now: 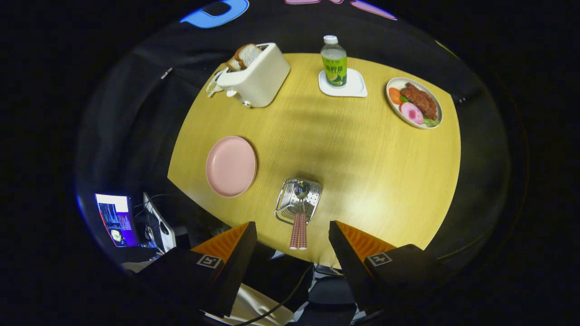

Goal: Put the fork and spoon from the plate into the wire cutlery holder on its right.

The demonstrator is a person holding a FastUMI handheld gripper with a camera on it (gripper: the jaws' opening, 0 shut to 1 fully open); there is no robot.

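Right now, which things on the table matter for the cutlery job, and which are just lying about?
Job:
pink plate, bare
wire holder, right of the plate
fork and spoon, both already lying in the holder, handles sticking out towards the fingers
gripper, open, above the table edge

Lying about:
toaster with bread
bottle on a coaster
food plate

One round pink plate [231, 166] lies bare. One wire cutlery holder [298, 200] carries two utensils: one metal spoon [302, 189] and one fork [290, 209], each with a checked handle. One white toaster [258, 74] holds two bread slices [244, 57]. One green-labelled bottle [334, 61] stands on one white coaster [354, 87]; one oval dish of food [415, 103] lies near it.
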